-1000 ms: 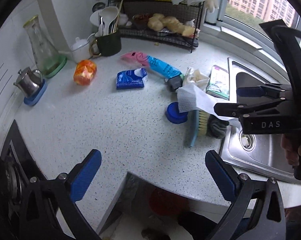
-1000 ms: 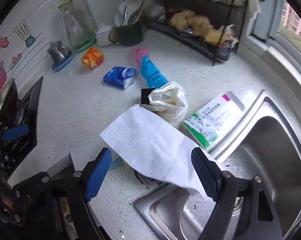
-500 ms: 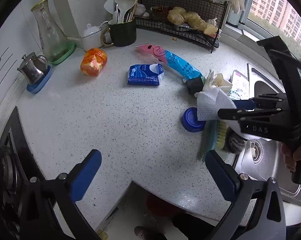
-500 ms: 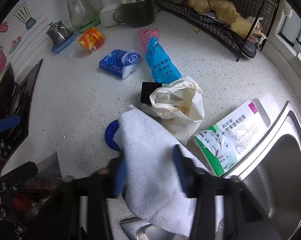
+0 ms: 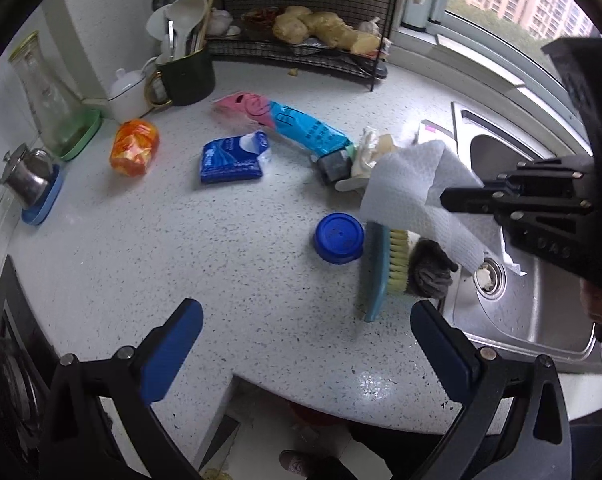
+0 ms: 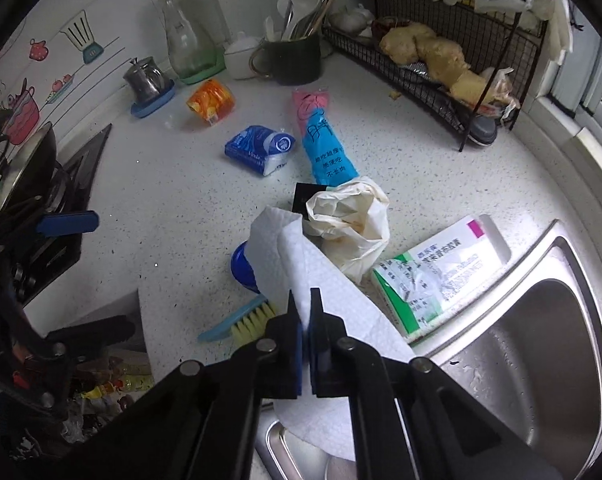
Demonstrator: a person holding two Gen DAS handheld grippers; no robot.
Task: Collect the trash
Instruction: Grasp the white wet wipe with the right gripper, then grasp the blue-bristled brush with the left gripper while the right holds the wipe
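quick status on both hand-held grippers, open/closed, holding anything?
Left hand-held gripper: open, holding nothing.
Right hand-held gripper: closed on the white paper towel.

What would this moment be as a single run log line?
phase: trash pickup | right gripper: shut on paper towel, lifted by sink | left gripper: open, empty, above counter

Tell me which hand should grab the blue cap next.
Probably left. The left gripper is open and empty above the counter, with the blue cap just ahead. The right gripper is shut on the paper towel.
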